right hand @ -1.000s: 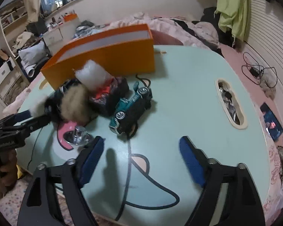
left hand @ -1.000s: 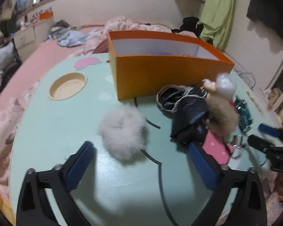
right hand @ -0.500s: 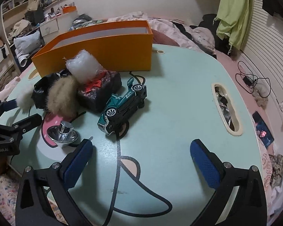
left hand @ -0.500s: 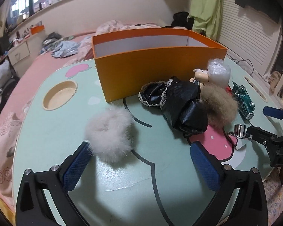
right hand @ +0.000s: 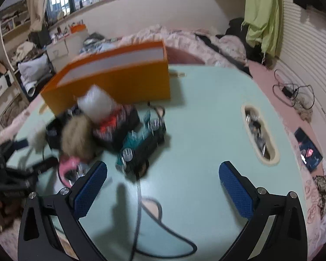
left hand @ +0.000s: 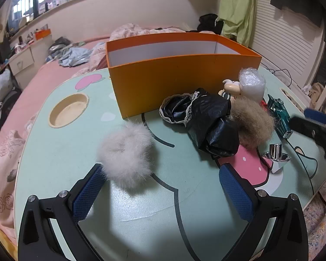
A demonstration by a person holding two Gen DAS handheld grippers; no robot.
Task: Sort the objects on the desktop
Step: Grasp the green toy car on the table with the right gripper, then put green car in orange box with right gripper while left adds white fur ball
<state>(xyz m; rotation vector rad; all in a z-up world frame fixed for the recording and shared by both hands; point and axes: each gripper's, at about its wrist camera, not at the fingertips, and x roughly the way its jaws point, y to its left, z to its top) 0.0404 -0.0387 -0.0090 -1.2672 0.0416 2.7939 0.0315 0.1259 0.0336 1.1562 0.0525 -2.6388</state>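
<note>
**A:** Both jaws are spread wide with nothing in them. The left gripper (left hand: pixel 160 187) has the white fluffy puff (left hand: pixel 126 154) just ahead, brushing its left-side pad (left hand: pixel 88 195), so that hand is clearly nearer. The puff looks round, so no long axis to line up.

**B:** And the right gripper (right hand: pixel 163 187)? Its jaws have just been opening, nothing between them.

**A:** Yeah. The green toy car (right hand: pixel 141 145) lies ahead and a bit left of it, long axis running diagonally away. The orange box (left hand: pixel 184 76) sits behind the pile on the table (left hand: pixel 54 152).
</note>
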